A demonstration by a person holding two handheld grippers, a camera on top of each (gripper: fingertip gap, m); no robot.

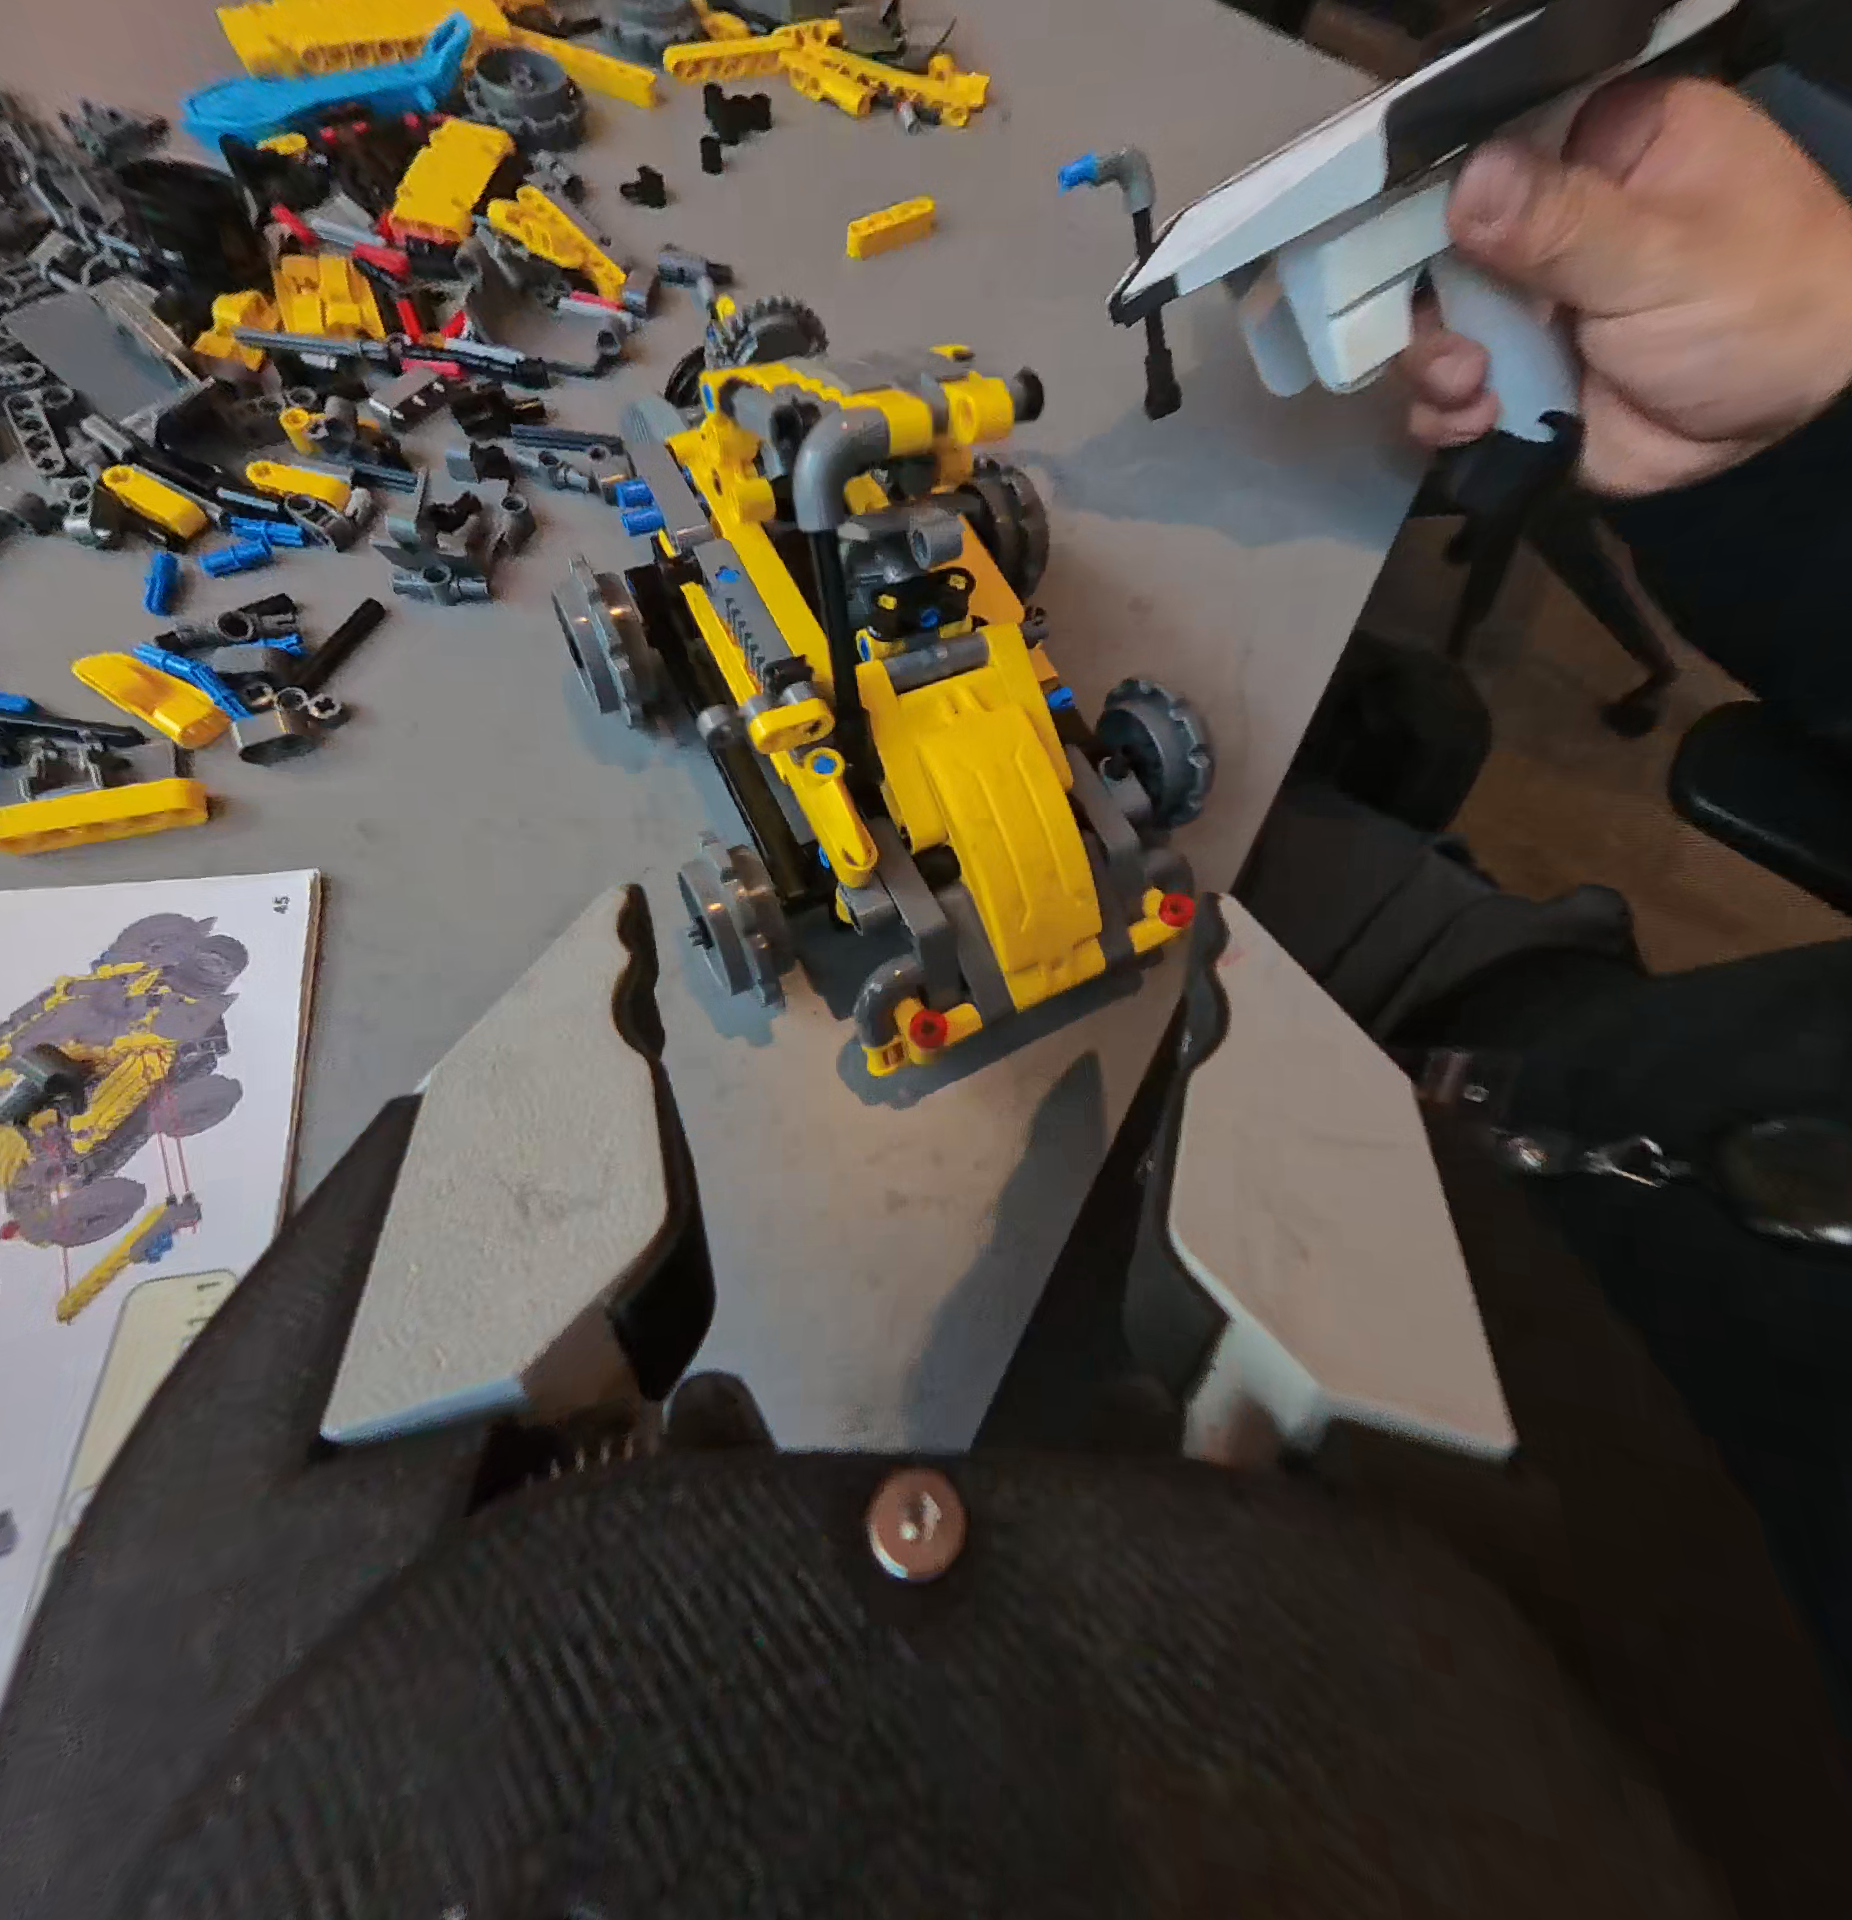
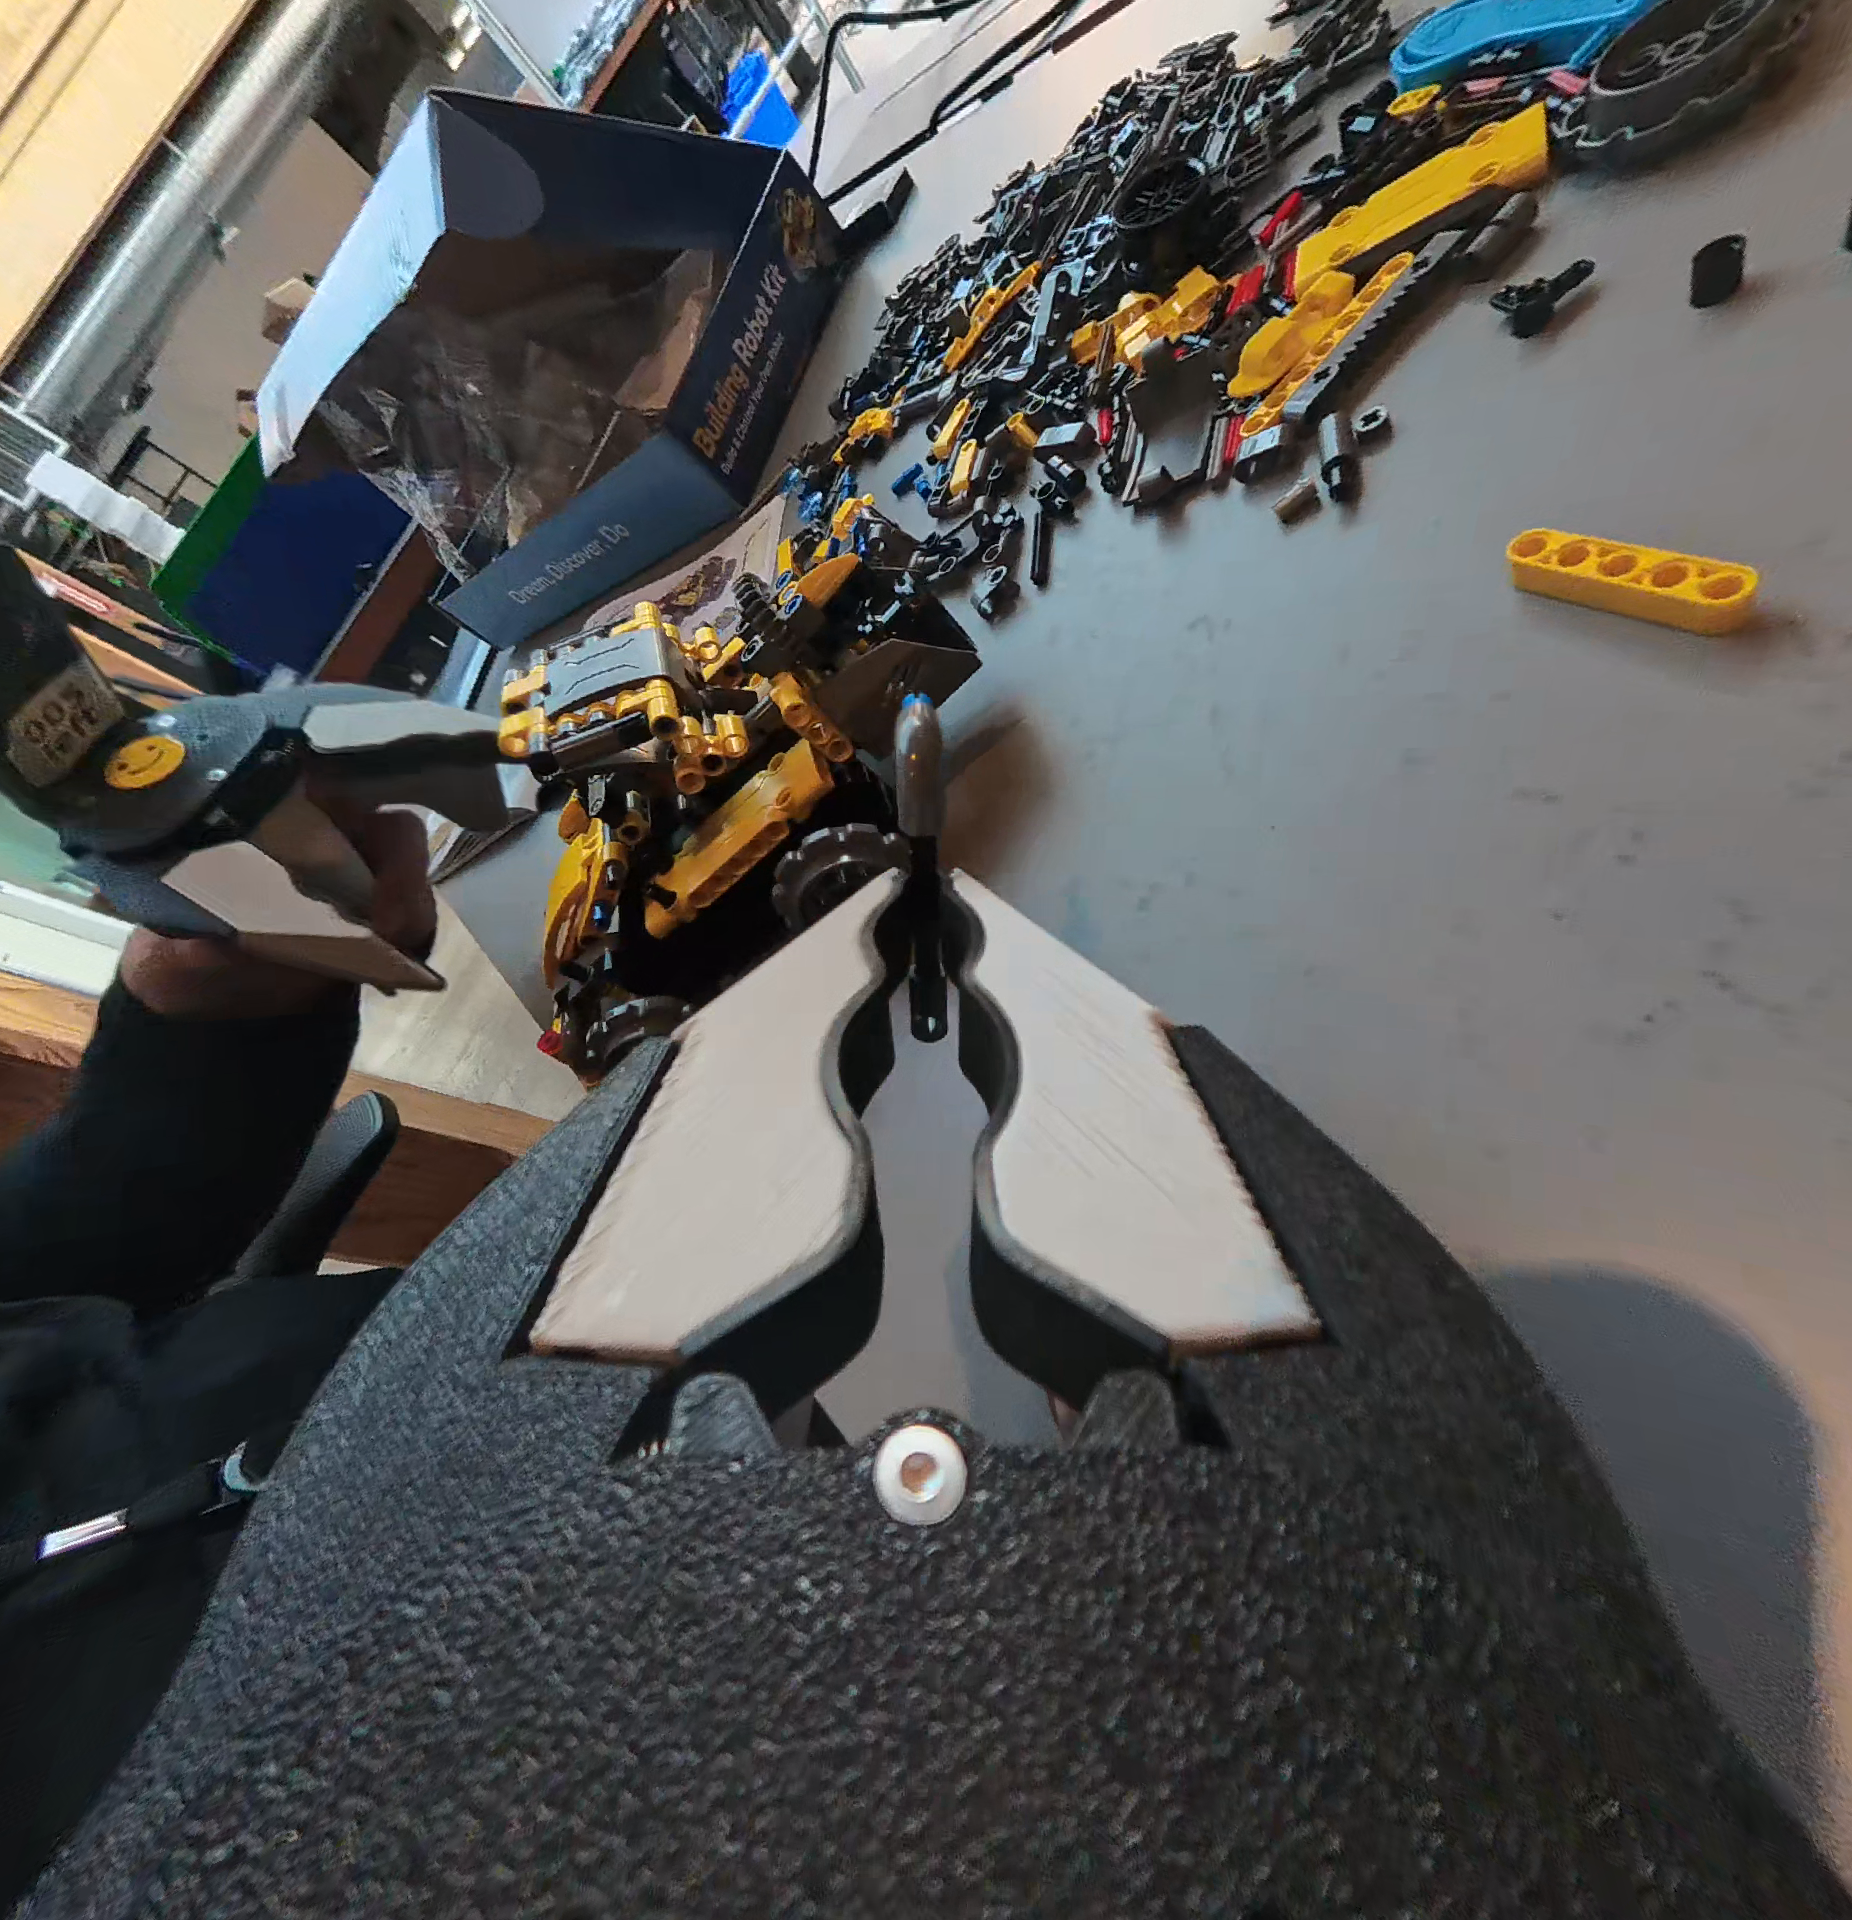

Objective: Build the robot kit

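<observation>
A yellow and grey brick-built vehicle point(image 1: 901, 707) stands on the grey table point(image 1: 465, 831) near its right edge. My left gripper point(image 1: 922, 935) is open and empty, its fingertips on either side of the vehicle's near end, not touching it. My right gripper point(image 2: 924, 904) is shut on a thin black axle point(image 2: 927, 987) with a grey elbow connector point(image 2: 917, 748) at its far end. It holds the axle above the table, right of the vehicle point(image 2: 693, 790). In the left wrist view the right gripper point(image 1: 1150, 281) holds the axle point(image 1: 1156, 343) upright at the upper right.
A wide pile of loose yellow, black, grey and blue parts point(image 1: 309, 343) covers the table's left and far side. An open instruction booklet point(image 1: 143, 1091) lies near left. A dark cardboard box point(image 2: 548, 343) stands behind the vehicle. A lone yellow beam point(image 2: 1628, 577) lies apart. A chair point(image 1: 1784, 810) is beyond the table edge. Across from one pair of fingers to the other is roughly 20 cm.
</observation>
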